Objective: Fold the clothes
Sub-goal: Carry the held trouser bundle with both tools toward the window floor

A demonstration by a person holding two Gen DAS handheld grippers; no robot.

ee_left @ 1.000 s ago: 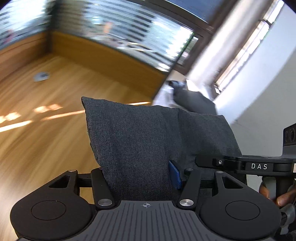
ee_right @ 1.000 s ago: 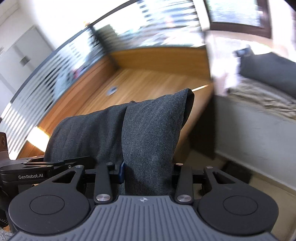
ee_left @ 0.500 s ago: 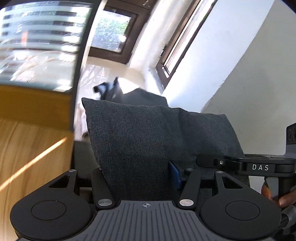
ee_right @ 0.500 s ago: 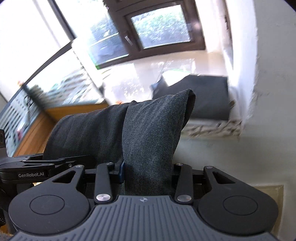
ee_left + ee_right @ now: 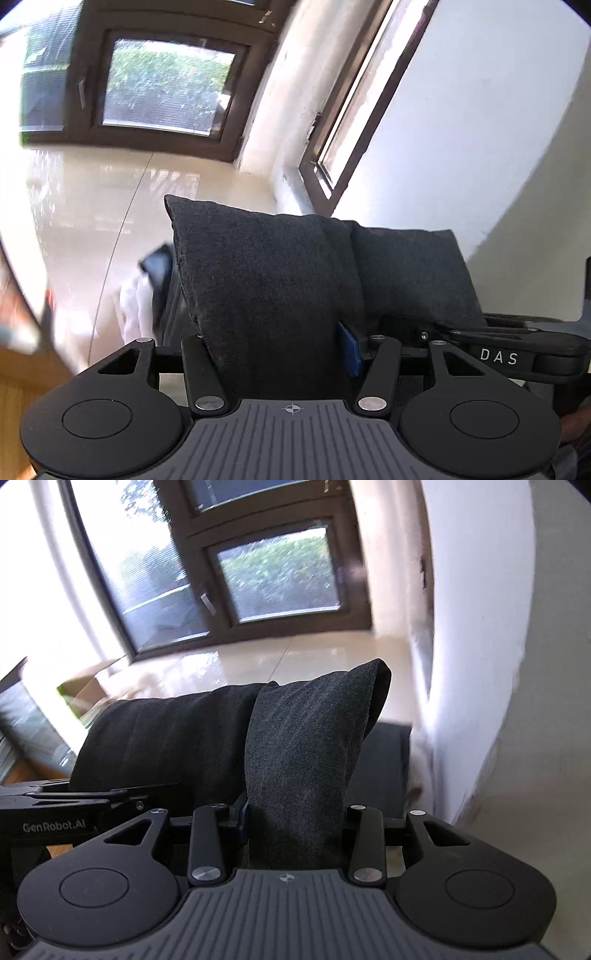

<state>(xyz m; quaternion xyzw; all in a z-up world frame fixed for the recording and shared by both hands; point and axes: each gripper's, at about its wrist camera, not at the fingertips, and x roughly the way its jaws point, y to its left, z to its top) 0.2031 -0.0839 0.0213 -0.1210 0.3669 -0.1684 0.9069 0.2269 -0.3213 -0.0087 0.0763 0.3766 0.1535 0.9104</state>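
Both the left tongs (image 5: 275,350) and right tongs (image 5: 295,827), clamped on the folded dark garment (image 5: 280,288), have swung from the wooden desk toward the far window ledge (image 5: 92,206), probably carrying it to a pile.

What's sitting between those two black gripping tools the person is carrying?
A dark grey folded garment spans the gap. The left hand-held gripper clamps one end, the right hand-held gripper the other; each wrist view shows the cloth running sideways to the other tool.
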